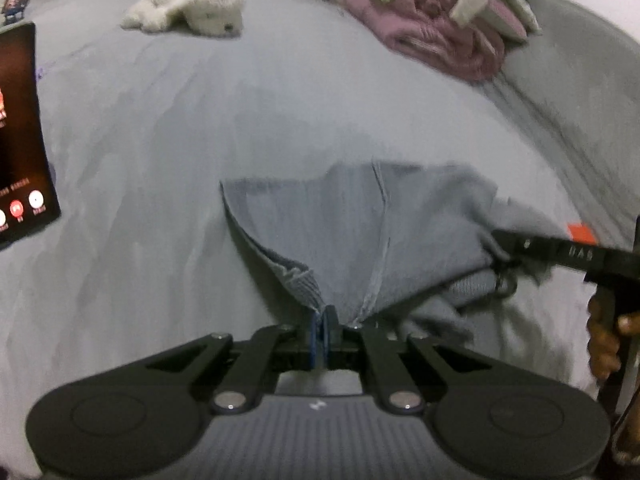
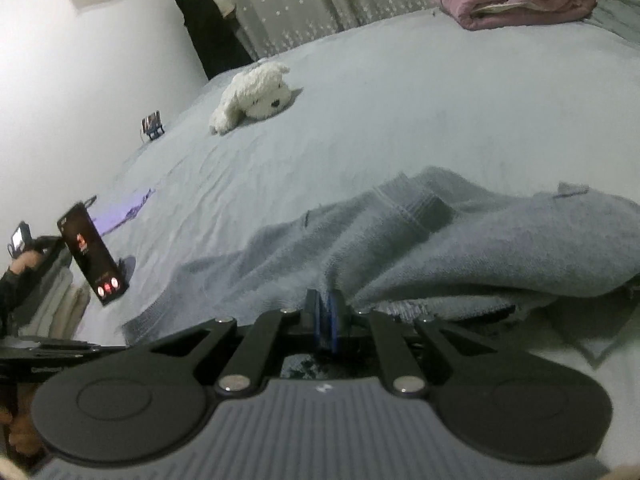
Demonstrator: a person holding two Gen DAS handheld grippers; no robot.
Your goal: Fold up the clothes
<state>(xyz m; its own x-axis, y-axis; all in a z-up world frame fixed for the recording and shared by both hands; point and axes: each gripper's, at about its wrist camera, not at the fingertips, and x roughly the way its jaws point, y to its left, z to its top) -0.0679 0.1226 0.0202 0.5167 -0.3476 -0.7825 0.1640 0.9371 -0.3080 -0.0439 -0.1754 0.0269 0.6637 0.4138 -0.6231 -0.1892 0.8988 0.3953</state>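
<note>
A: Where's your garment right now?

B: The grey-blue garment is directly ahead of your left gripper, fanned out from its tips and partly raised off the bed. Your left gripper has its blue pads pressed together on a ribbed edge of the cloth.

A: And your other tool?

B: Your right gripper is likewise pinched tight on the same garment, which bunches and drapes off to its right. From the left wrist view you can see it reaching in from the right side, clamping the far end of the cloth.

A: How far along is the fold?

B: Hard to settle. The cloth is stretched between your two tools, rumpled, with a seam and ribbed band showing; no neat folded shape yet. It would fit you spreading it out to lay flat, or carrying one half over the other.

A: How are you holding the tools?

B: Low over the bed, both pointing forward, your hand wrapped round the right handle.

A: Anything around?

B: Further ahead a white plush toy, a pink bundle, and left of you a phone.
</note>
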